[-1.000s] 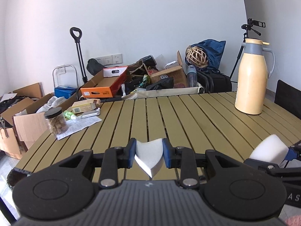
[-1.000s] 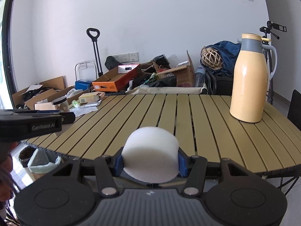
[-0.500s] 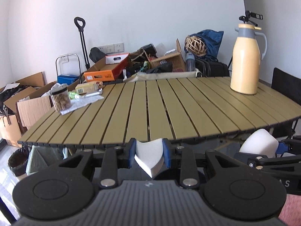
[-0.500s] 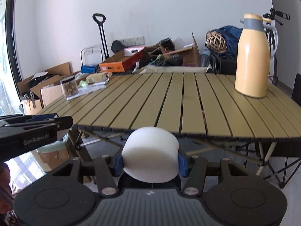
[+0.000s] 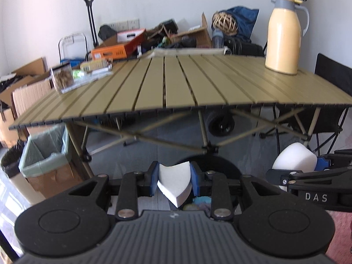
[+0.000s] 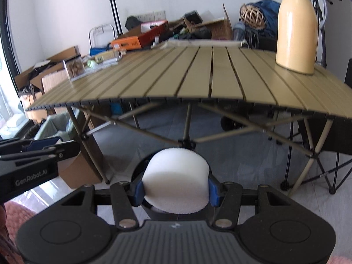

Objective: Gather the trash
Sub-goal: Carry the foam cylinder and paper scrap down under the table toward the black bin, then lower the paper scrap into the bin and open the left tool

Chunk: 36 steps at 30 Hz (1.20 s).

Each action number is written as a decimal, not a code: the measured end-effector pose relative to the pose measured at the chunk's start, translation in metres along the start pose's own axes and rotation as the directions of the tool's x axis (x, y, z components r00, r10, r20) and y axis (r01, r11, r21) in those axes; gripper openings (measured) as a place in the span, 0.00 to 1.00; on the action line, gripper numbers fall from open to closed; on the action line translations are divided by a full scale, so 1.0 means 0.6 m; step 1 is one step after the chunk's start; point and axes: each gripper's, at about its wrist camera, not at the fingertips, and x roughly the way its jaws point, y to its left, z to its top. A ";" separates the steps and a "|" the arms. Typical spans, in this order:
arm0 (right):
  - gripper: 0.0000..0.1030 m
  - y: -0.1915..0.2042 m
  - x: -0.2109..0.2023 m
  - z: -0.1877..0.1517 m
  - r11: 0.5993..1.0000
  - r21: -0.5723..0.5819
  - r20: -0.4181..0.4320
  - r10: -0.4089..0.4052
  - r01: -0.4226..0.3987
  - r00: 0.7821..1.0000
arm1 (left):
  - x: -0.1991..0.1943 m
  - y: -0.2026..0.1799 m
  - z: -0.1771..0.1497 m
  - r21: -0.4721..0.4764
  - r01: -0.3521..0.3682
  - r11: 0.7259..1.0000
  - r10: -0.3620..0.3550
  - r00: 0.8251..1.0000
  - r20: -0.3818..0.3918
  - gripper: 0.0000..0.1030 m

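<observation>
Foam [image 5: 173, 181] stays clamped in the left gripper [image 5: 173, 182], a bigger piece [image 6: 176, 180] in the right gripper [image 6: 176, 187]; both have sunk below the table [image 5: 176, 88], probably toward a bin [image 5: 211, 160].

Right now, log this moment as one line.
left gripper: shut on pointed foam scrap | right gripper: shut on rounded foam chunk | both below table edge

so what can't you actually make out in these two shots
- Black round bin below the left tool: left wrist view, hidden by the foam wedge and tool body; contents unclear.
- Same bin in right wrist view: covered by the rounded foam block in the right tool.
- Lined cardboard box: inside not visible.
- Jar contents: blurred.
- Person: only a sliver at the right wrist view's left edge.
</observation>
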 end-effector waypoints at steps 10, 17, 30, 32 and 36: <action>0.52 -0.013 0.069 -0.048 1.000 0.024 -0.111 -0.007 0.010 0.994 | 0.077 0.006 -0.054 -0.026 0.005 1.000 -0.008 0.991 -0.132 0.29; 0.52 -0.035 0.123 -0.063 0.998 0.059 -0.181 -0.014 0.025 0.983 | 0.134 0.013 -0.073 -0.032 0.005 0.999 -0.011 0.978 -0.209 0.29; 0.52 -0.094 0.189 -0.061 0.987 0.137 -0.231 -0.050 0.083 0.972 | 0.223 0.005 -0.076 -0.034 0.018 0.999 -0.028 0.939 -0.342 0.29; 0.52 -0.104 0.196 -0.059 0.984 0.154 -0.238 -0.053 0.092 0.970 | 0.235 0.002 -0.072 -0.037 0.019 0.999 -0.031 0.934 -0.355 0.29; 0.52 -0.120 0.205 -0.056 0.979 0.181 -0.249 -0.049 0.096 0.967 | 0.259 -0.010 -0.059 -0.033 0.025 0.999 -0.035 0.928 -0.370 0.29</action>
